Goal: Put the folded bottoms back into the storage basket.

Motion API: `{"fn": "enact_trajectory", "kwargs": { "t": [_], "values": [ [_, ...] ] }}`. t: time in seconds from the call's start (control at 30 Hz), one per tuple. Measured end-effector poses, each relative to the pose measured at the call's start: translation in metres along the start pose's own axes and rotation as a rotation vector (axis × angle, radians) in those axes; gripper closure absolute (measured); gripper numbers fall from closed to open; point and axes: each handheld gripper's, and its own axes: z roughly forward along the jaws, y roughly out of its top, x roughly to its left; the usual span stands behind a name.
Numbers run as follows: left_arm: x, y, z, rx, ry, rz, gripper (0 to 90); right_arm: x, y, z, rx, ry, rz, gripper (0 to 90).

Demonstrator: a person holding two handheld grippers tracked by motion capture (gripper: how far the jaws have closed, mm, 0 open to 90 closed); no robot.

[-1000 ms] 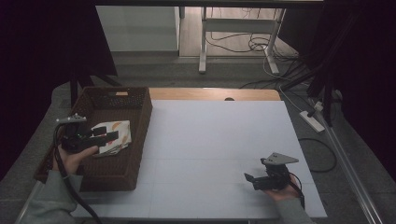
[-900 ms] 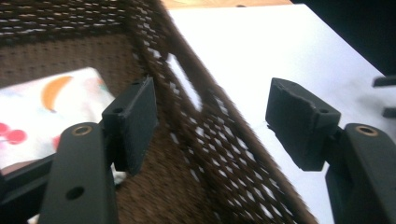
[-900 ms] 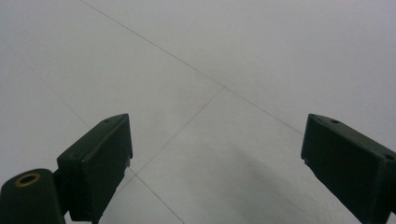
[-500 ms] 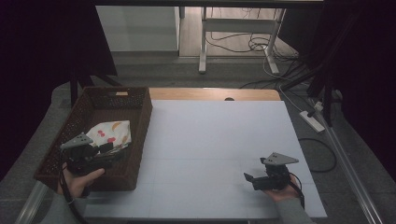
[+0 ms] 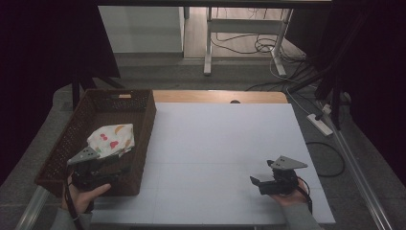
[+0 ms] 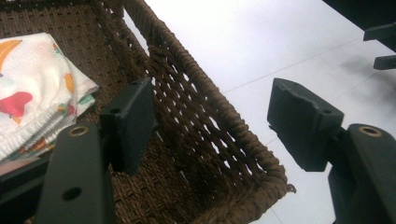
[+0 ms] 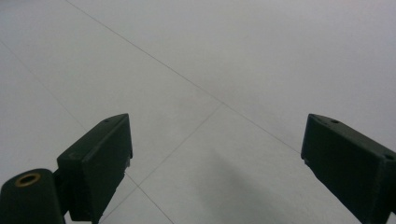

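Note:
A brown wicker basket (image 5: 145, 117) stands at the table's left side. In it lies a white cloth (image 5: 113, 139) printed with red and orange fruit. My left gripper (image 5: 119, 171) hovers at the basket's near right corner, just short of the cloth. In the left gripper view its jaws stand wide open astride the basket's wall (image 6: 243, 144), with the cloth (image 6: 32, 93) off to the left and nothing held. My right gripper (image 5: 257, 182) rests low over the white table at the near right. In the right gripper view it is open (image 7: 217, 135) over bare tabletop (image 7: 210, 56).
The white tabletop (image 5: 220, 143) spreads between the basket and my right gripper, with a wooden strip (image 5: 215, 97) at its far edge. Beyond the table are desk legs and cables on the floor, and a power strip (image 5: 320, 123) lies at the right.
My left gripper has drawn back from over the cloth toward the basket's near right corner and dropped a little. The cloth stays in the basket. The right gripper has kept still.

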Motion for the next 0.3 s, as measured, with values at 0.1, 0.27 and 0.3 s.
{"fn": "enact_trajectory", "kwargs": {
  "t": [0.1,0.27,0.3],
  "values": [
    [-0.0009,0.0004,0.0006,0.004,0.001,0.004,31.6,0.0004,0.0002,-0.0001,0.000,0.002,-0.004,9.4],
    [-0.0024,0.0005,0.0019,0.006,-0.006,0.013,31.6,0.0004,0.0005,-0.0009,-0.006,0.002,-0.006,9.4],
    [-0.0027,0.0006,0.0025,0.008,-0.007,0.013,31.6,0.0004,0.0006,-0.0008,-0.007,0.002,-0.008,9.4]
  ]
}}
